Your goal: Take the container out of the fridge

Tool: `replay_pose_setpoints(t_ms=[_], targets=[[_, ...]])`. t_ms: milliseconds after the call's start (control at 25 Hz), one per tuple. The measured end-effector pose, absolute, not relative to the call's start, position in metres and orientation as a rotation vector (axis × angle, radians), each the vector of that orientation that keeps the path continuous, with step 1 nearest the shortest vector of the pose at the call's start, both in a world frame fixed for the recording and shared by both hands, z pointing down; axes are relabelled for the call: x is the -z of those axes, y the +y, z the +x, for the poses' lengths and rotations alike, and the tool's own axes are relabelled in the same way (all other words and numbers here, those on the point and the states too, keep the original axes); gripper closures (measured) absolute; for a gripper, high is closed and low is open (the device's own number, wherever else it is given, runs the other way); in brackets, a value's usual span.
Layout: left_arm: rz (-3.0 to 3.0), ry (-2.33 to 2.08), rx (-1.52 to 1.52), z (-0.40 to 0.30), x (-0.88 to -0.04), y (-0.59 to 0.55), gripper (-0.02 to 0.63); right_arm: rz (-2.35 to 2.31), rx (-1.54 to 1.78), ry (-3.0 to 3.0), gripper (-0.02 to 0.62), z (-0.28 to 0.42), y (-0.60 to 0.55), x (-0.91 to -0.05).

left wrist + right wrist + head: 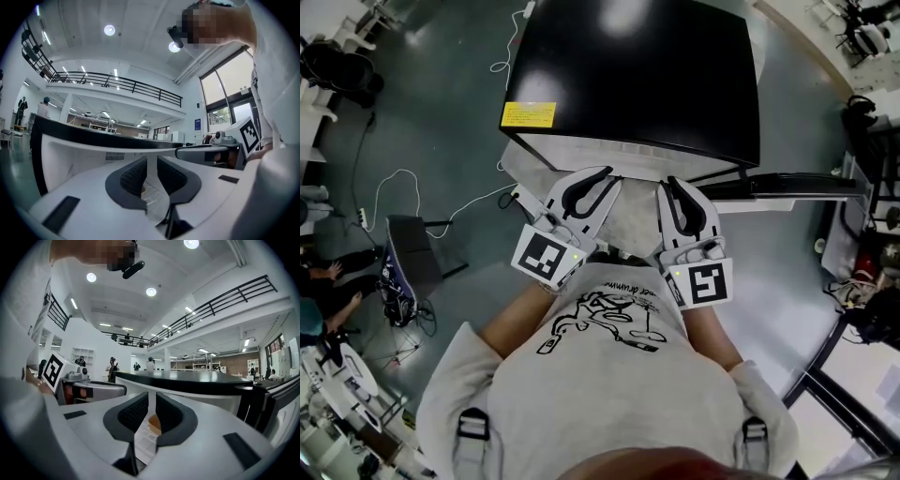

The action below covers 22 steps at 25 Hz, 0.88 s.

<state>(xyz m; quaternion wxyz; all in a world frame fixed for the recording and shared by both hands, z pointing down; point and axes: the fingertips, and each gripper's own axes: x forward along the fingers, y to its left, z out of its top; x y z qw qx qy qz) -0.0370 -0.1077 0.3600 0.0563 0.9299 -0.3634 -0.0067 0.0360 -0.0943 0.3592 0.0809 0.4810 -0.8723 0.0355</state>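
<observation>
Fridge (628, 75) sits in front of me, low, with a glossy black top and white sides. There is a yellow label (528, 114) at the front-left corner of the top. The door (797, 183) looks swung out to the right of the fridge, seen edge-on.

I hold both grippers close to my chest, side by side, aimed at the fridge's front edge. Left gripper (598, 178) points roughly level. In the left gripper view its jaws stand a narrow slot apart, with nothing pinched between the ribbed pads (133, 176). Right gripper (675, 183) is tipped slightly down. The right gripper view shows its jaws also at a narrow gap and gripping nothing.

Container: I can't pick it out for sure. Low in the gap past the right gripper's jaws I see a white grid surface with an orange-brown patch (154, 423) on it. A smaller patch of the same colour shows in the left gripper view. I can't tell whether that is the container. Neither gripper touches it.

Cables (394, 178) trail on the grey floor (441, 112) left of the fridge.
</observation>
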Motion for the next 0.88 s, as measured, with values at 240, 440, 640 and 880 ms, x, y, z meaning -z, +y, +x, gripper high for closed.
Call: replay_pose_setpoints(t_ms=[240,440,640,880], targets=[[2.773,-1.130,-0.048,-0.044,-0.388,-0.132,0.501,1.474,-0.138,-2.550,0.509,0.045,-0.115,-0.387],[2.716,-1.147,-0.076,-0.049,-0.412,-0.153,0.488,1.529,-0.186,-2.498,0.492,0.053,-0.132,-0.407],[2.659,-1.165,-0.098,-0.051,-0.436,-0.174,0.477,1.572,-0.191,-2.449,0.482,0.059,-0.150,-0.422],[2.609,-1.209,-0.122,-0.055,-0.458,-0.200,0.463,1.603,-0.202,-2.404,0.474,0.063,-0.173,-0.443]])
